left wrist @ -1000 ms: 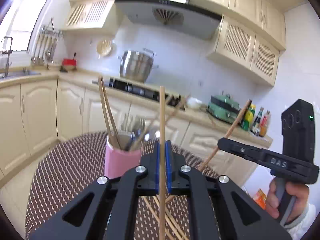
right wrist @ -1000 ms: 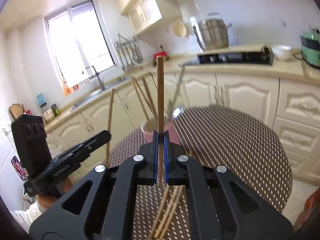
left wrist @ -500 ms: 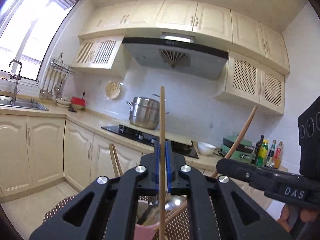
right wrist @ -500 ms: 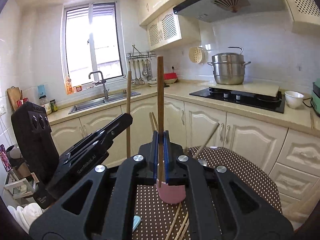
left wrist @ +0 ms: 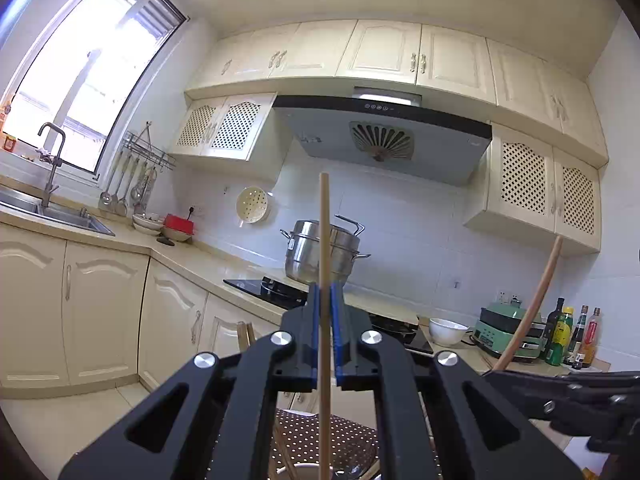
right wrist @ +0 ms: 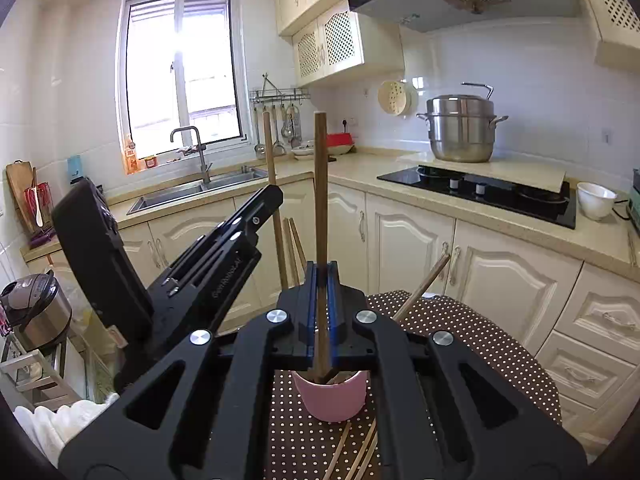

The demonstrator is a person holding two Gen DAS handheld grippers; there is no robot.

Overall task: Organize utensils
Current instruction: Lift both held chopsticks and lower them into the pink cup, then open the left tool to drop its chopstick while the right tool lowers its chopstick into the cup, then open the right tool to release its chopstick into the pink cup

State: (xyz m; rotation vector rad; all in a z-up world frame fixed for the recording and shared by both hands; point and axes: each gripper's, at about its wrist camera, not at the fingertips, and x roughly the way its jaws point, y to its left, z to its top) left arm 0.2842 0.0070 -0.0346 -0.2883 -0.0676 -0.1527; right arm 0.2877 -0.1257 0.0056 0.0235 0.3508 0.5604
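Two chopsticks poised upright above pink cup, delivery step in hand.

Left gripper (left wrist: 327,322) with jaws pinching a pale wooden chopstick (left wrist: 323,240); right gripper (right wrist: 321,300) with jaws pinching a darker brown wooden chopstick (right wrist: 320,200), its lower end at the mouth of the round pink utensil cup (right wrist: 332,398) on the brown polka-dot worktop (right wrist: 472,336). Several loose chopsticks (right wrist: 360,452) lying flat just in front of the cup. Next, apparently: lowering each stick straight down into the cup before releasing, clear of the sticks leaning inside.
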